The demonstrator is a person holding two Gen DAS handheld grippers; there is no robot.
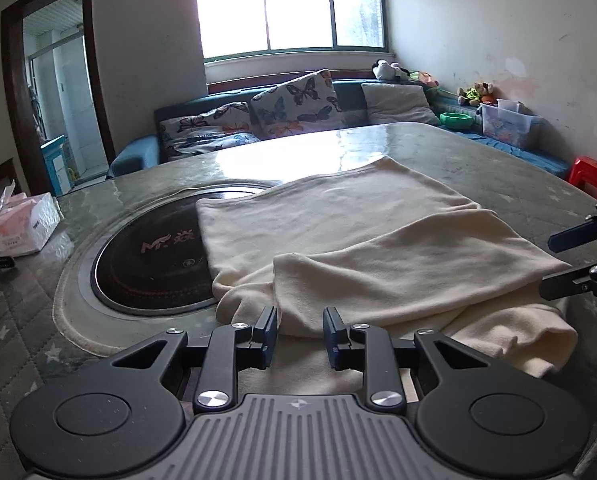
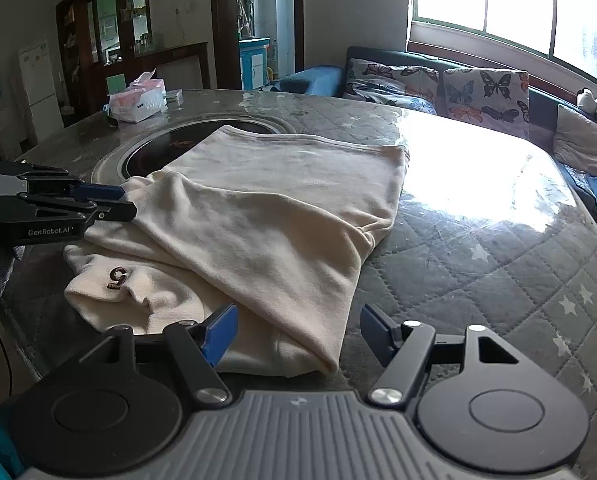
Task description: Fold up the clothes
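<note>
A cream garment (image 1: 358, 236) lies partly folded on the round table, one layer laid over another; it also shows in the right wrist view (image 2: 266, 220), with a small dark "G" mark (image 2: 117, 277) near its front edge. My left gripper (image 1: 300, 336) is open, its jaws at the garment's near edge with nothing between them. It also shows at the left of the right wrist view (image 2: 128, 200), tips at the cloth's edge. My right gripper (image 2: 296, 334) is open wide, straddling the garment's near corner; its fingers (image 1: 570, 256) show at the right of the left wrist view.
A quilted cover with stars lies on the table (image 2: 478, 248). A dark round inset hotplate (image 1: 150, 264) lies partly under the garment. A tissue box (image 1: 20, 226) stands at the table's left. A sofa with butterfly cushions (image 1: 294, 104) and a red stool (image 1: 592, 178) stand beyond.
</note>
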